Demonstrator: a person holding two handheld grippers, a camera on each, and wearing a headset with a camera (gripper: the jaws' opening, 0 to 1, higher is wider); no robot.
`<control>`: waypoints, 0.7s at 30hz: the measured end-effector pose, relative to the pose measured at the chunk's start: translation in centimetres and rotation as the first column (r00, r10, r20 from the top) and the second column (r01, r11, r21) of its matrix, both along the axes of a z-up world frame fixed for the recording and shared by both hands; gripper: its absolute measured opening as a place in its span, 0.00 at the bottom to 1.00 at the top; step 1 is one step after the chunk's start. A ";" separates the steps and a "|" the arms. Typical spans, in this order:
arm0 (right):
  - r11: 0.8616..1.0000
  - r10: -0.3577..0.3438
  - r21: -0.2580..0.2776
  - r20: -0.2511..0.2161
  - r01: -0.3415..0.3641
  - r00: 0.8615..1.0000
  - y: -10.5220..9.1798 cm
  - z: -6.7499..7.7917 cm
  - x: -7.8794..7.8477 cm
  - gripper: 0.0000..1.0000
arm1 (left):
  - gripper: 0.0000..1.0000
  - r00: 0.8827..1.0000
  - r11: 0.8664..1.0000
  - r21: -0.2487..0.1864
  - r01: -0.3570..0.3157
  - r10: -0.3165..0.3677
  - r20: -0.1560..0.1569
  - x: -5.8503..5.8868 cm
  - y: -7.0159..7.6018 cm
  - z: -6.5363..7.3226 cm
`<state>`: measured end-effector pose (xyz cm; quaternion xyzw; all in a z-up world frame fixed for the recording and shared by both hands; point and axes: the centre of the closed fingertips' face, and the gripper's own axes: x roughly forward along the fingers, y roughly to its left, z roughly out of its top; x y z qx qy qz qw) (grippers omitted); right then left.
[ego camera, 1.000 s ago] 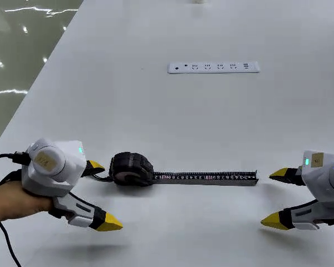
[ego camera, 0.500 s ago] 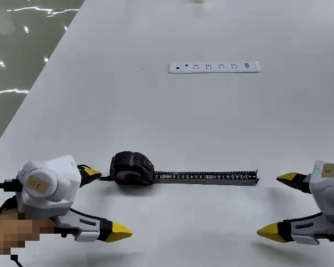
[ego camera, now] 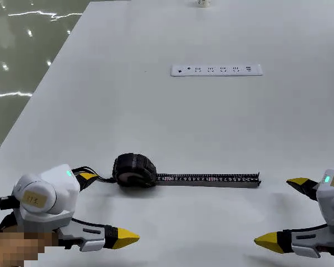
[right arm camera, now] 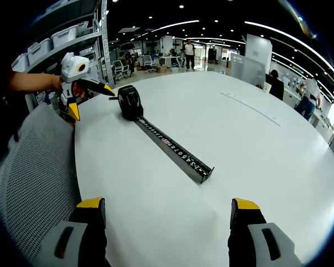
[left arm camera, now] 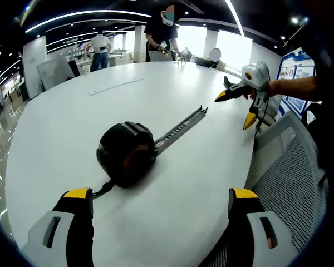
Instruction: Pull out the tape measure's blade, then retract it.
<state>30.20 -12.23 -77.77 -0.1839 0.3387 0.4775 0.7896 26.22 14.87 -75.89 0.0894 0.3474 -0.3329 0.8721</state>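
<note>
Tape measure (ego camera: 134, 169) lies lower centre-left on the table (ego camera: 156, 111), its blade (ego camera: 209, 179) out, running rightward. Left gripper (ego camera: 109, 207), spread and empty, flanks the case; right gripper (ego camera: 279, 211), likewise spread, faces the blade's tip.

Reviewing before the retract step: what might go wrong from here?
The blade lies extended, free of the open right gripper; retracting unguided, its hook end may whip. The case sits unheld on the smooth table, so it may slide when the open left gripper touches it.
</note>
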 end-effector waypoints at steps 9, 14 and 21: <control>0.998 -0.049 0.033 0.006 0.049 0.999 0.1 0.2 -0.4 0.98 | 0.99 0.998 0.998 -0.027 -0.058 0.058 0.020 -0.1 -0.4 0.5; 0.995 -0.083 0.053 0.008 0.083 0.996 0.0 0.7 -0.5 0.99 | 0.99 0.995 0.995 -0.038 -0.098 0.099 0.034 -0.2 -0.4 1.0; 0.989 -0.120 0.087 0.011 0.119 0.993 0.5 1.2 -0.9 0.99 | 0.99 0.988 0.987 -0.053 -0.150 0.151 0.025 -0.9 -0.9 1.2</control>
